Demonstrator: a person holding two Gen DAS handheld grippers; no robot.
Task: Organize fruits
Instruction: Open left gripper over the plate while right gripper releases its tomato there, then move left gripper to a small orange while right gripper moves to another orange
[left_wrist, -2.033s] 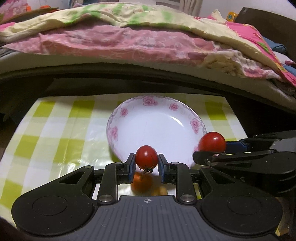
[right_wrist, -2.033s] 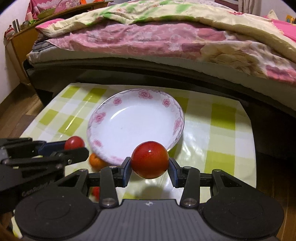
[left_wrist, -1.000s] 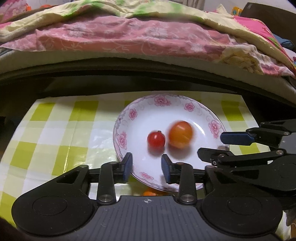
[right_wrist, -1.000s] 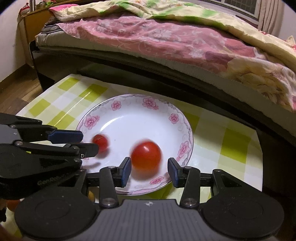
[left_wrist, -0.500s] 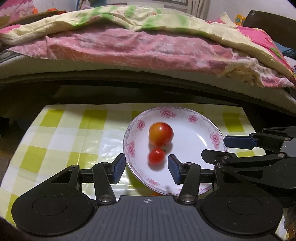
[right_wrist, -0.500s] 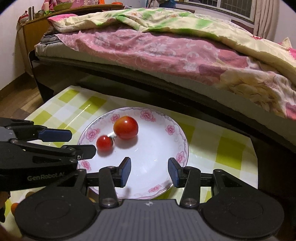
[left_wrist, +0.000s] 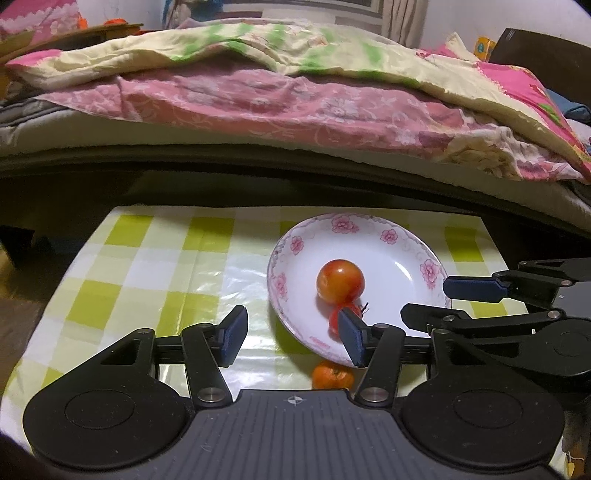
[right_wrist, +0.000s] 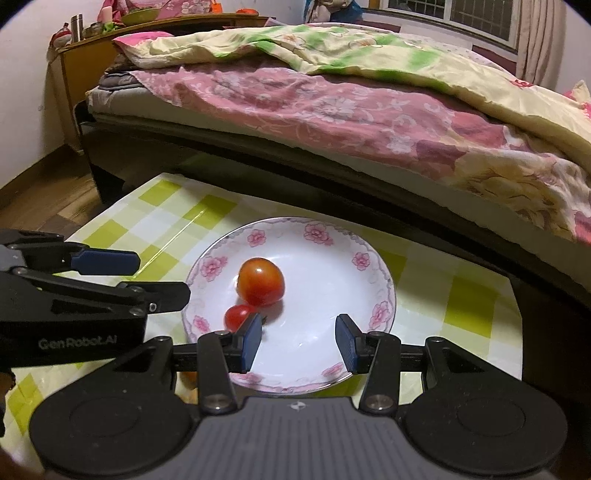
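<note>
The floral plate (right_wrist: 382, 306) sits on the checked table (left_wrist: 147, 266) in front of the bed (right_wrist: 332, 110), and two fruits already lie in it: a large tomato (right_wrist: 260, 281) touching a small cherry tomato (right_wrist: 237, 315) just beside it. The left tool (left_wrist: 291, 334) has its jaws opening with nothing between them; the right tool (right_wrist: 298, 343) stands apart and empty over the plate's near rim. One small orange (left_wrist: 331, 374) remains on the table against the plate's near edge, outside it. Judged status: partly complete, at least this one fruit outstanding.
</note>
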